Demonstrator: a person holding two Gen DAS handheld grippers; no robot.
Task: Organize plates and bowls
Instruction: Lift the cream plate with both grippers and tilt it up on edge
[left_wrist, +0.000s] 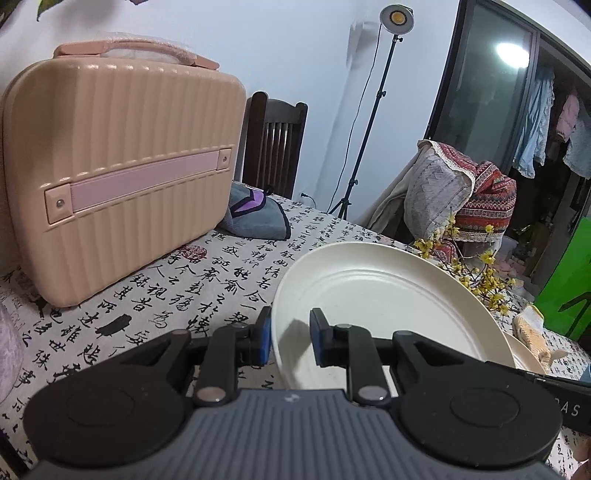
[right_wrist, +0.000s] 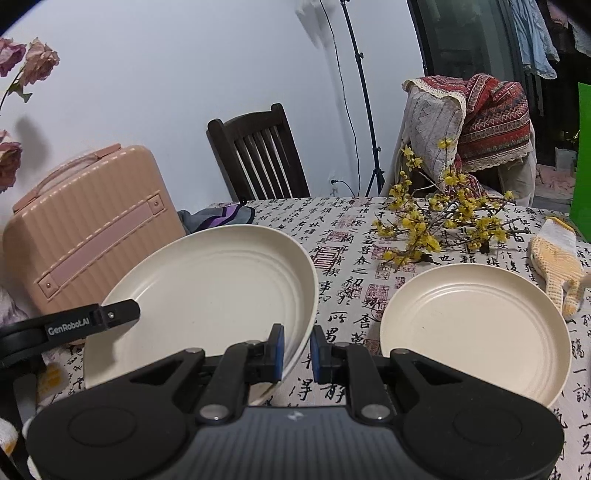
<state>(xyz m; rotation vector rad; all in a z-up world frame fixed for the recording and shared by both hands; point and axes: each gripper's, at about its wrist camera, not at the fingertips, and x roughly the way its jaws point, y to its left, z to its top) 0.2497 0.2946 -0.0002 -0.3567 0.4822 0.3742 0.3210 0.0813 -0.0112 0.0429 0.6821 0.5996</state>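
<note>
Big plate (right_wrist: 207, 280) is clamped at both rims by left gripper (left_wrist: 290, 338) and right gripper (right_wrist: 297, 352), probably to stack onto small plate (right_wrist: 476, 332).

In the left wrist view the left claw (left_wrist: 291, 338) covers the near rim of the lifted plate (left_wrist: 373, 295), so where its pads bite cannot be traced. At four o'clock a second plate (left_wrist: 526, 352) shows only a sliver behind the lifted one, and the glove (left_wrist: 532, 326) is partly cut by it. The pink case (left_wrist: 122, 177) runs off at nine o'clock.

In the right wrist view the right claw (right_wrist: 297, 350) hides the plate's (right_wrist: 207, 295) near edge — the worktop (right_wrist: 343, 295) beneath is unseen. The green object (right_wrist: 583, 158) at three o'clock is cropped — what it is cannot be told. The dried roses (right_wrist: 33, 62) at ten o'clock are clipped too.
</note>
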